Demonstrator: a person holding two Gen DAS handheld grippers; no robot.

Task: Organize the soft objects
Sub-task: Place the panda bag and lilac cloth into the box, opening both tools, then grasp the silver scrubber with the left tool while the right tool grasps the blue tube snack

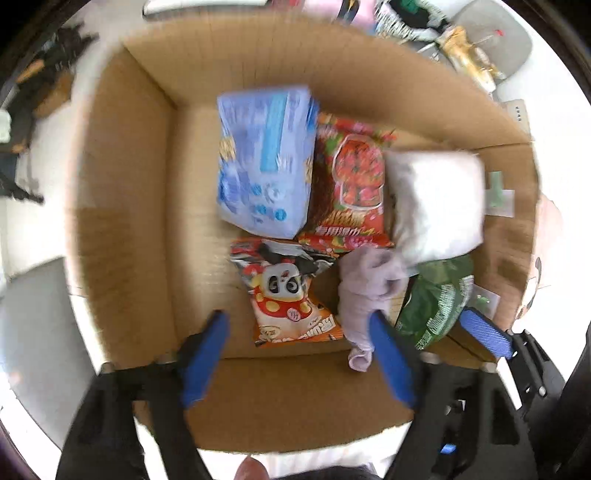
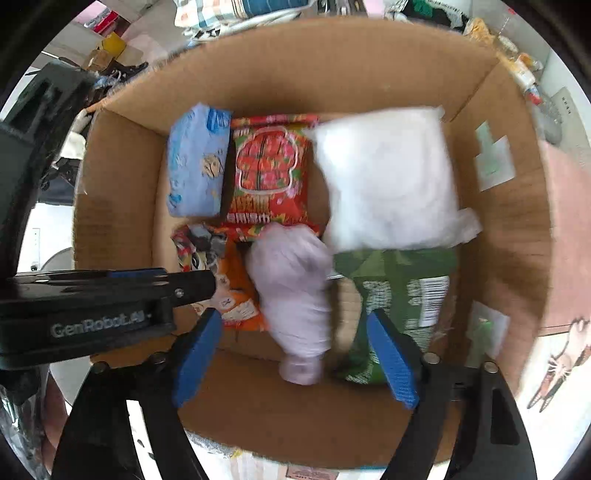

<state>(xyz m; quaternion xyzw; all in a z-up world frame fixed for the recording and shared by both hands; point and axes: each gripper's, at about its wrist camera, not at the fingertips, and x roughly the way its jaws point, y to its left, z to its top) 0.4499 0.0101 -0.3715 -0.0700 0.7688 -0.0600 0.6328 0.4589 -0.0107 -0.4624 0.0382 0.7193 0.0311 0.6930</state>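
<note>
An open cardboard box (image 1: 129, 184) holds a blue tissue pack (image 1: 264, 158), a red snack bag (image 1: 354, 181), a white soft pack (image 1: 439, 199), a panda snack bag (image 1: 288, 295), a green bag (image 1: 439, 299) and a crumpled lilac cloth (image 1: 365, 291). My left gripper (image 1: 299, 354) hangs open above the box's near side with nothing between its pads. The right gripper (image 2: 295, 354) is open too. The lilac cloth (image 2: 295, 291) lies loose just ahead of its fingers, blurred and untouched by the pads, beside the green bag (image 2: 402, 291) and the white soft pack (image 2: 388, 181).
The box walls (image 2: 118, 206) rise on all sides around both grippers. The left gripper's black body (image 2: 110, 306) crosses the right wrist view at the left. Clothes and clutter (image 1: 413, 18) lie beyond the far wall. A pink printed fabric (image 2: 561, 258) lies to the right of the box.
</note>
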